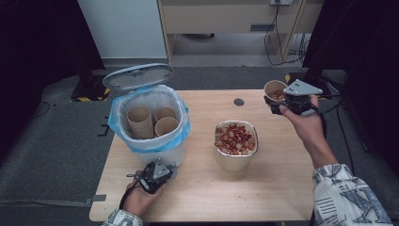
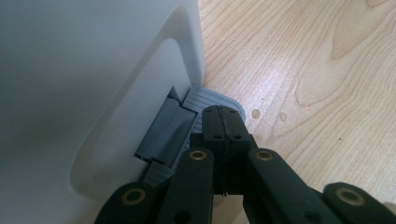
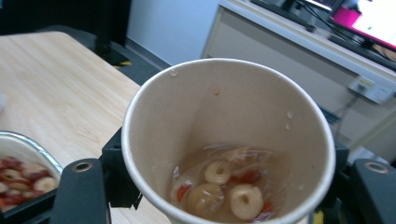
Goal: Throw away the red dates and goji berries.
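Right tool clamped on paper cup, held above far right of table; sliced fruit and liquid inside cup. Left tool shut, tips pressing grey pedal at base of white bin; lid up. Foil tray just right of bin.

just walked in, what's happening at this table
A person works two grippers. The right gripper holds a paper cup with liquid and food slices in it, off the table's far right corner. The left gripper, shut, presses the pedal of the bin; its lid is up, with empty cups inside. A foil tray holds slices.
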### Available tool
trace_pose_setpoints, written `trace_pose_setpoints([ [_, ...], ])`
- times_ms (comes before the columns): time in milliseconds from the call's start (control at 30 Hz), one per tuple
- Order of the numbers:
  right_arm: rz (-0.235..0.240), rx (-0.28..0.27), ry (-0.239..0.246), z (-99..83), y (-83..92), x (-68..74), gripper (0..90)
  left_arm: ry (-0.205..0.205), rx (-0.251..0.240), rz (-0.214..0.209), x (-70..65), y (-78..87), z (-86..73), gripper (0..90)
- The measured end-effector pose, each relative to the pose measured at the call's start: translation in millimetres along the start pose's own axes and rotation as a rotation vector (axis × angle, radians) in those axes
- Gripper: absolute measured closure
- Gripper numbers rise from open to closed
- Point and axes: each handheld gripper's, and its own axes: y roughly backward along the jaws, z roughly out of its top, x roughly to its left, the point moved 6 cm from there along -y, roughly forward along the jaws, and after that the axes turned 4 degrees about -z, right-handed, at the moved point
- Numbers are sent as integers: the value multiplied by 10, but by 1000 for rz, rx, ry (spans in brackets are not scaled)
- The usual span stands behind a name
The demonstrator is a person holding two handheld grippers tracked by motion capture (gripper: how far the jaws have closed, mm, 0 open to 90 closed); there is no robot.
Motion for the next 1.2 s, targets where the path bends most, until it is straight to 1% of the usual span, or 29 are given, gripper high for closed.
trace_pose_setpoints([
  [100, 28, -14, 31, 40, 4, 98, 302, -1, 0, 0, 0, 0, 0, 899],
  [200, 33, -20, 33, 51, 9, 119, 302, 0, 0, 1, 0, 0, 0, 899],
  [233, 33, -23, 53, 58, 9, 141, 303, 0, 0, 0, 0, 0, 0, 899],
  [267, 33, -23, 53, 58, 9, 141, 303, 0, 0, 0, 0, 0, 0, 899],
  [300, 32, -35, 71, 74, 15, 161, 302, 0, 0, 0, 0, 0, 0, 899],
  [333, 32, -35, 71, 74, 15, 161, 302, 0, 0, 0, 0, 0, 0, 899],
  [400, 35, -57, 80, 98, 22, 179, 303, 1, 0, -1, 1, 0, 0, 899],
  [433, 36, -65, 91, 108, 22, 190, 303, 1, 0, 0, 0, 0, 0, 899],
  [467, 37, -65, 115, 115, 21, 204, 302, 1, 0, 0, 0, 0, 0, 899],
  [500, 36, -69, 158, 133, 15, 242, 302, 1, 0, 0, 0, 0, 0, 899],
  [533, 36, -69, 158, 133, 15, 242, 302, 1, 0, 0, 0, 0, 0, 899],
  [600, 35, -82, 195, 162, 16, 274, 302, 0, 0, 1, -1, 0, 0, 899],
  [733, 39, -105, 239, 216, 27, 296, 302, 1, 0, 0, 0, 0, 0, 899],
  [767, 28, -99, 280, 238, 28, 297, 302, 1, 0, 0, 0, 0, 0, 899],
  [833, 26, -96, 287, 249, 27, 300, 302, 1, 0, 0, 1, 1, 0, 899],
  [900, 16, -94, 316, 286, 29, 287, 302, 1, 0, 0, 0, 0, 0, 899],
  [1033, 0, -96, 324, 330, 42, 251, 302, 2, 0, -1, 1, 0, 0, 899],
  [1067, 4, -98, 328, 346, 45, 266, 302, 2, 0, -1, 1, 0, 0, 899],
  [1200, 31, -98, 373, 379, 38, 375, 302, 1, 0, 0, 0, 0, 0, 899],
])
